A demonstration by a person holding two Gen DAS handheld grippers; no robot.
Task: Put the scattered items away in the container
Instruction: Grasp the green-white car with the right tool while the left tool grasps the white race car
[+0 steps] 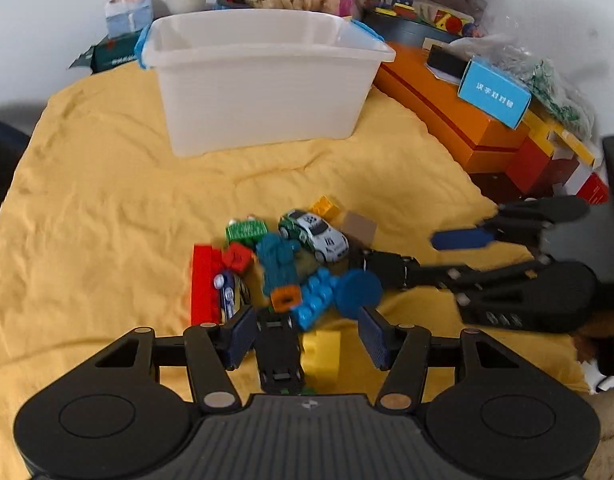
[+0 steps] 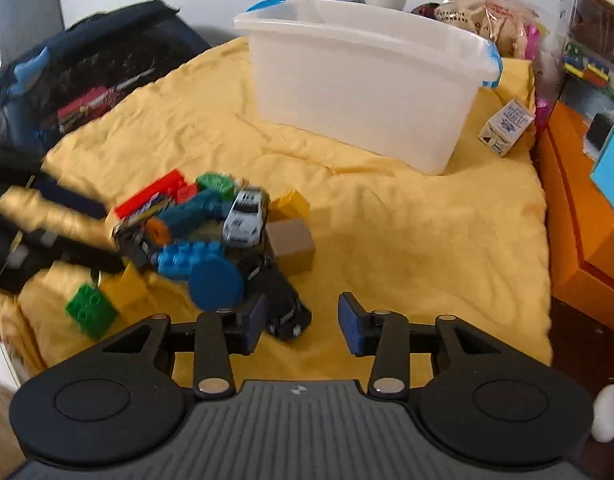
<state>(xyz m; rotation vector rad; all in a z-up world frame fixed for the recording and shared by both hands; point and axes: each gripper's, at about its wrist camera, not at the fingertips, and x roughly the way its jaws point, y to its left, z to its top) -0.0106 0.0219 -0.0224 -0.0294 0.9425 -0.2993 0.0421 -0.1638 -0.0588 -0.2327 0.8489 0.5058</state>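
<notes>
Both claws stand spread wide with nothing held; the left gripper (image 1: 307,334) straddles a black toy car (image 1: 280,350) at the near edge of the toy pile (image 1: 283,264), and the right gripper (image 2: 301,320) sits at the pile's right edge, its left pad (image 2: 253,320) just beside another black car (image 2: 283,304). Within the pile, a white toy car (image 2: 245,216) lies near a teal block (image 2: 195,210), a blue disc (image 2: 215,284) and a red brick (image 1: 205,284); beyond the pile, on the yellow cloth (image 2: 407,240), stands the white container (image 1: 263,84).
</notes>
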